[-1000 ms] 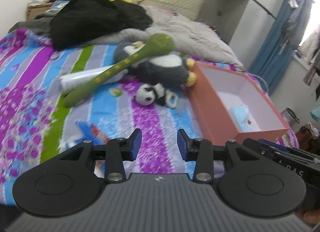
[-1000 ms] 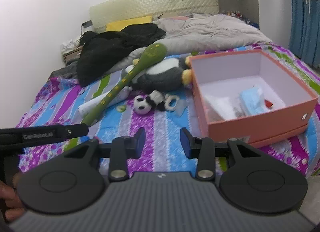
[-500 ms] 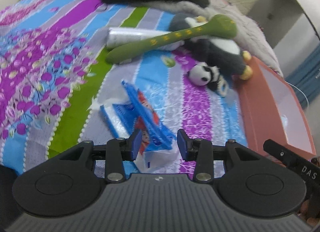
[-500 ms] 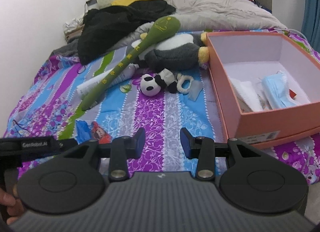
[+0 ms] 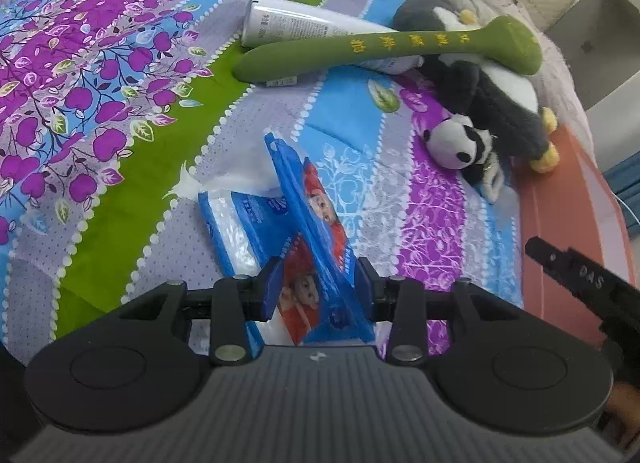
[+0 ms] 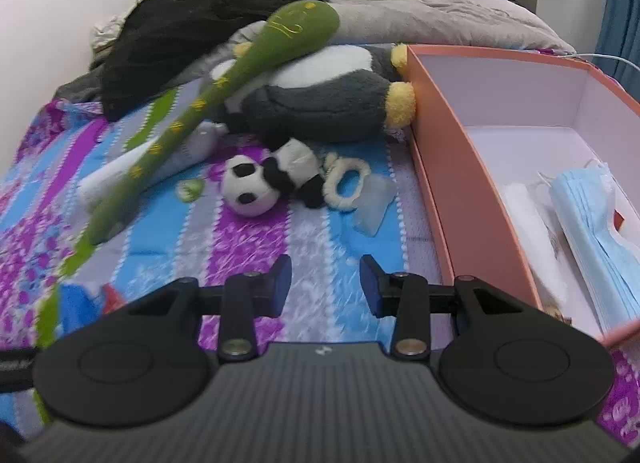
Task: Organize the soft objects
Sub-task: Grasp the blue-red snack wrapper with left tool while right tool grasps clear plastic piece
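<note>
Closing in on the tissue pack (image 5: 256,223) on the bed (image 5: 132,167) with the left hand-held gripper (image 5: 318,289) spread around its raised flap, not yet pinching, right hand-held gripper (image 6: 323,283) spread and empty short of the panda (image 6: 272,181); next, squeezing and carrying to the box (image 6: 448,183).

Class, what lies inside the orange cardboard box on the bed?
Inside the orange cardboard box: a stack of blue face masks and a white packet. Its near wall hides the nearest floor.

Bright, even light; fisheye bending at edges; right view motion-blurred.
</note>
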`<state>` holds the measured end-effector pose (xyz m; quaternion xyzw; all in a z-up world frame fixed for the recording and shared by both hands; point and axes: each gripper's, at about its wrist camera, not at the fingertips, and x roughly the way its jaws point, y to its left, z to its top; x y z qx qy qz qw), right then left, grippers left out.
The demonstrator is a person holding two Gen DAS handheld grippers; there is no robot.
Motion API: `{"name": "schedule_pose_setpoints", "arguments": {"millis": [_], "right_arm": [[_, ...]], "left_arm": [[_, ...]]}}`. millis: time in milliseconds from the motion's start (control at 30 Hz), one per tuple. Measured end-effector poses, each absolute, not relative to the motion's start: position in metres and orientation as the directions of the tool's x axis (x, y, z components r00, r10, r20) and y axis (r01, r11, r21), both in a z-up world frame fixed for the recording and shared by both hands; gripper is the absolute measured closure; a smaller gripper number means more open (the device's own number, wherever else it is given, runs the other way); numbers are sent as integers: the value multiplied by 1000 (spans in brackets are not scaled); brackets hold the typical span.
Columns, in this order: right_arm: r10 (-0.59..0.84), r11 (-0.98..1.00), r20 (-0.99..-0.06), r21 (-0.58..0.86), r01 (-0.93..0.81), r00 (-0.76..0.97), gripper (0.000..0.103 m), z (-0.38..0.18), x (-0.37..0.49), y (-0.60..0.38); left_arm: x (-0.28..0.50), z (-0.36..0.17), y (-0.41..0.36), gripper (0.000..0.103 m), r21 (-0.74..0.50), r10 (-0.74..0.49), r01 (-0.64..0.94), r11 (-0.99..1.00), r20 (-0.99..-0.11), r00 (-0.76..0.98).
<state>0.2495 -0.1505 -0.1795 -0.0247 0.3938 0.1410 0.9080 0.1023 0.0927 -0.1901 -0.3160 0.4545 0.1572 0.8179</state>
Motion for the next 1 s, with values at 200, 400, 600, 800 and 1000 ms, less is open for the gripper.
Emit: {"name": "schedule_pose_setpoints", "arguments": {"millis": [200, 400, 600, 800, 1000], "right_arm": [[186, 968, -736, 25, -248, 651, 63, -202, 284, -144], [135, 974, -748, -21, -226, 650, 63, -224, 311, -136], [116, 972, -753, -48, -229, 648, 66, -239, 329, -134], [133, 968, -754, -40, -247, 643, 85, -240, 334, -133], [145, 961, -748, -50, -272, 648, 91, -230, 325, -133]], "left_arm": [[113, -200, 96, 59, -365, -27, -564, 741, -855, 518], [118, -204, 94, 64, -335, -8, -565, 754, -865, 502], [123, -204, 97, 82, -323, 1, -561, 762, -866, 500], [126, -203, 94, 93, -327, -15, -529, 783, -860, 509], [123, -201, 89, 96, -343, -41, -487, 803, -847, 530]]}}
